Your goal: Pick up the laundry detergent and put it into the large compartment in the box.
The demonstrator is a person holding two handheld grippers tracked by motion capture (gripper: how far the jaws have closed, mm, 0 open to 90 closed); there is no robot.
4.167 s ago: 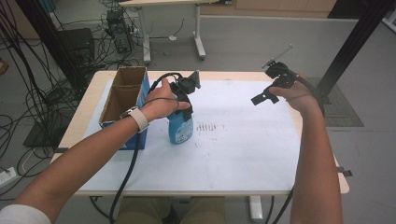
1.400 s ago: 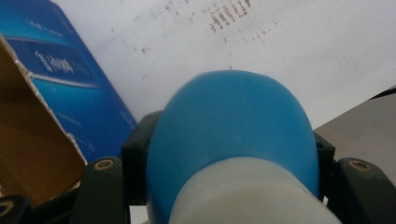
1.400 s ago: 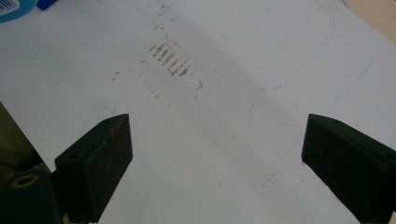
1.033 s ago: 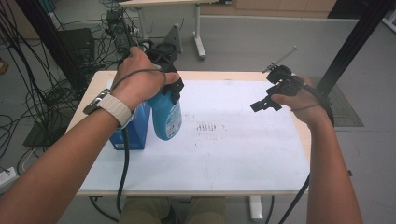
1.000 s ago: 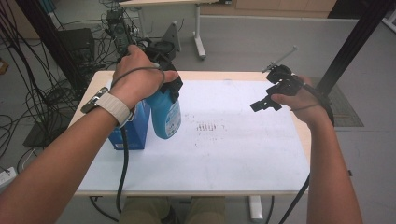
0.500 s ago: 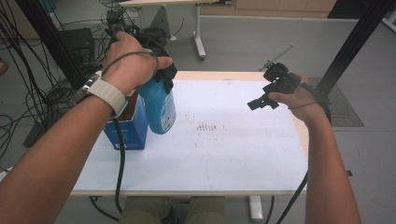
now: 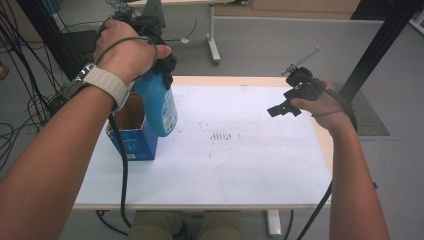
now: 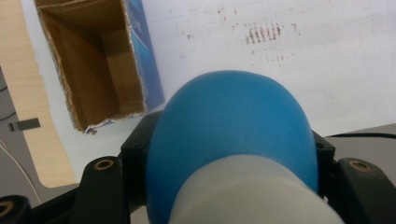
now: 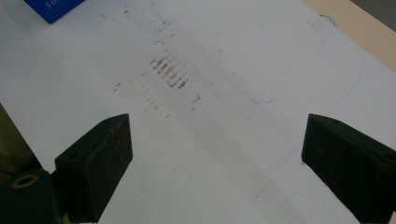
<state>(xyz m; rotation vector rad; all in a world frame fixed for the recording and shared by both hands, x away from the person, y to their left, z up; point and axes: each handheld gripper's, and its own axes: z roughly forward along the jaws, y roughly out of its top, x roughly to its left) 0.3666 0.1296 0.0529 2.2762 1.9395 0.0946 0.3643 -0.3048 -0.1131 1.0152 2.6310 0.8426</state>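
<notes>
While gripped: the left tool (image 7: 159, 55) is clamped on the neck of a blue spray bottle (image 7: 159, 105), holding it clear of the tabletop (image 7: 240, 165) at upper left of the high view.
Left tool jaws: nearly closed, pressed against either side of the bottle's shoulder (image 8: 231, 135) in the left gripper view.
Bottle position: hanging body-down, just right of the open cardboard box (image 7: 131, 131), its base above the box's right edge.
Right tool: (image 7: 283, 107) at right of the high view, above the white sheet (image 7: 250, 130).
Right tool jaws: wide apart, with nothing between them and touching nothing in the right gripper view (image 9: 215, 154).
</notes>
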